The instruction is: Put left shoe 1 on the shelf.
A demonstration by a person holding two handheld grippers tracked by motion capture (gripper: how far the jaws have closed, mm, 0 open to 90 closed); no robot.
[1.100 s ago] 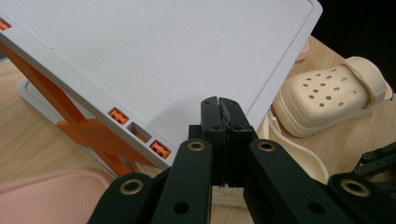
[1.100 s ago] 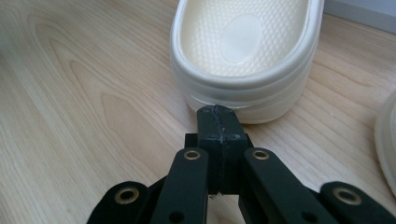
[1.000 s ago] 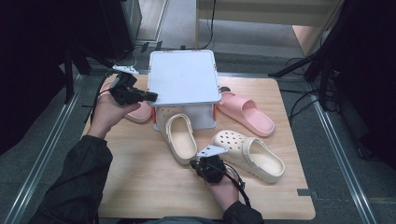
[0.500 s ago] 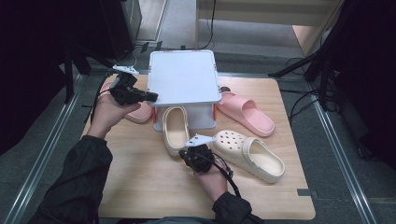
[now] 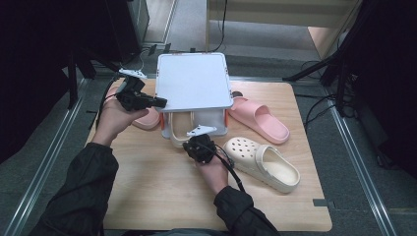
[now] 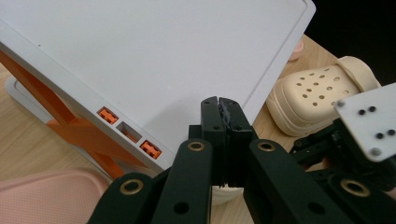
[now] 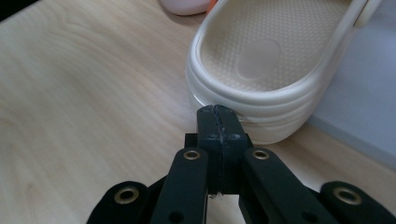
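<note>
In the high view, a white box (image 5: 194, 81) is seen at the back of the table (image 5: 147, 196), its lid propped up by the left gripper (image 5: 160, 102), whose jaws are closed and pressed under the lid's left edge. 1 cream clog (image 5: 178, 129) is pushed heel-first by the right gripper (image 5: 193, 146), already partly inside the box; the 2nd clog (image 5: 263, 162) and 2 pink slippers (image 5: 258, 118) are left outside. In the left gripper view, shut jaws are set against the lid's underside. In the right gripper view, shut jaws are seen touching the clog's heel rim, nothing being gripped. By this judgement, 1 shoe is nearly stowed and 3 remain
</note>
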